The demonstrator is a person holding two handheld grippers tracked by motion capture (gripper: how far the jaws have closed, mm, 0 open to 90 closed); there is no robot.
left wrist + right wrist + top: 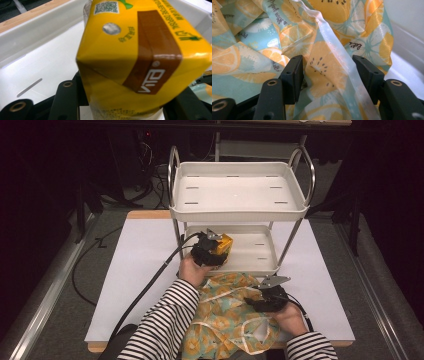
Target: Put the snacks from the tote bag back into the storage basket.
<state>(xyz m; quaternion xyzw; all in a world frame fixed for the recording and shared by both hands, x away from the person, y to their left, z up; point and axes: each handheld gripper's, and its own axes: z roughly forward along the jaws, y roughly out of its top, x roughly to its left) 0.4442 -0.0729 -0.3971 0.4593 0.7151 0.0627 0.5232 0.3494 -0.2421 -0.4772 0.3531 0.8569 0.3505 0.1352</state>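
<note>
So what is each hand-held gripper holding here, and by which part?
The left hand-held gripper grips a yellow drink carton across its sides, near one end. The right hand-held gripper has printed bag fabric between open jaws; no firm hold can be told.

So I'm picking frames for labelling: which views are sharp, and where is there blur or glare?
High view: the white cart is evenly lit and sharp, the surroundings very dark. Left gripper view: the yellow carton is soft from closeness, with a glare streak on its brown band. Right gripper view: the fruit-print bag is sharp mid-frame, glossy, and blurs near the bottom.
</note>
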